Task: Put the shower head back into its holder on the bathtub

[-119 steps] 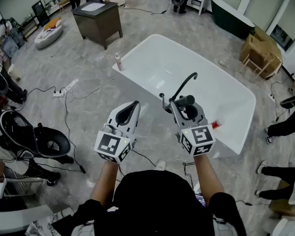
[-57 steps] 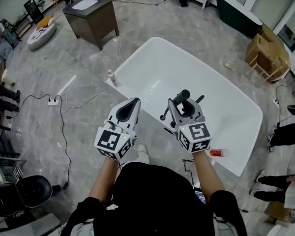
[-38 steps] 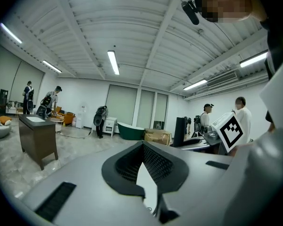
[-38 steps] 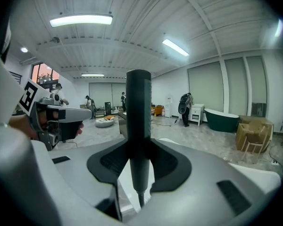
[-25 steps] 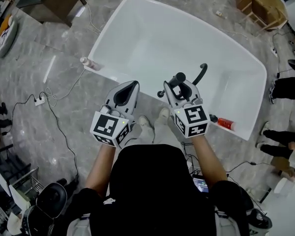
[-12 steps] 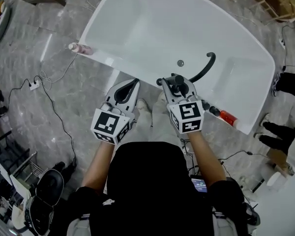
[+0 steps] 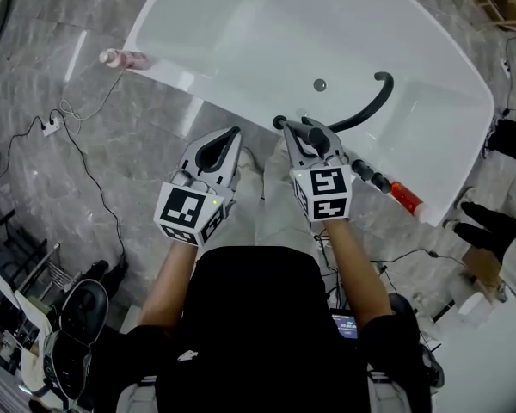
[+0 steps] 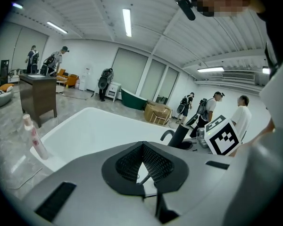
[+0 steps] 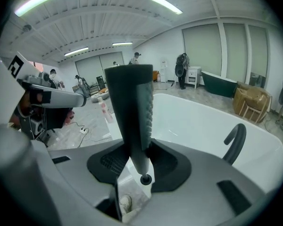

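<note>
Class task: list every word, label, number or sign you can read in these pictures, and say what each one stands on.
No text can be read anywhere.
Left hand-held gripper and right hand-held gripper: black-and-white square markers only, no letters or digits.
Pink bottle on the bathtub rim: label too small to read.
Red bottle on the same rim: too small to read.

Grey marble floor (image 7: 155,119) under me. White bathtub (image 7: 241,24) stands on it; power strip (image 7: 48,126) near left edge.
</note>
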Tool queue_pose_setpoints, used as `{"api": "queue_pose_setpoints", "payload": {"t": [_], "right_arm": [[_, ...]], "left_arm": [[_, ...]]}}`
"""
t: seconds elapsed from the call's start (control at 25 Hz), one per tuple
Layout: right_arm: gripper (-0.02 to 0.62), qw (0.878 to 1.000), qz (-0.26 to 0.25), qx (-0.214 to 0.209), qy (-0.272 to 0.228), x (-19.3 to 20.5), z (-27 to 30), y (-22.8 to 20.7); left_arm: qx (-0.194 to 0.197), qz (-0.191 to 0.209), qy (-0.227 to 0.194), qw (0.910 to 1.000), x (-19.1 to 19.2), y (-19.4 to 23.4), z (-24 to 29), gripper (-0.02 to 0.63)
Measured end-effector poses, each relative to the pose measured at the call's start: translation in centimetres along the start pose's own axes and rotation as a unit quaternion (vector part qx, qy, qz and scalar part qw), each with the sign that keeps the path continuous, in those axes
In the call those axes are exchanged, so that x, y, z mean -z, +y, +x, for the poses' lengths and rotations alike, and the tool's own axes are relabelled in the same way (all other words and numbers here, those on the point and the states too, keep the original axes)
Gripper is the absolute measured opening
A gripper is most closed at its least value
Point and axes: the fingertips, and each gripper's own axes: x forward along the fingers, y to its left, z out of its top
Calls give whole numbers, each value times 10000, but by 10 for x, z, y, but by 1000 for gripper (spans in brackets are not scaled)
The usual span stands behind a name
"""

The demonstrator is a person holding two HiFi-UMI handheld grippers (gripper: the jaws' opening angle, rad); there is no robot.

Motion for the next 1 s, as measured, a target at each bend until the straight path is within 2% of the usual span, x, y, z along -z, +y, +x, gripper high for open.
{"api": "queue_pose_setpoints", "payload": {"t": [0.36,1.0], "right_arm": [[140,9996,-102,61,243,40,35,2],[140,9979,-333,117,548,88,68,11]], "left_arm": [[-71,-98,262,9996,41,13,4,12],[-167,-249,441,9986,75,17,8,12]]}}
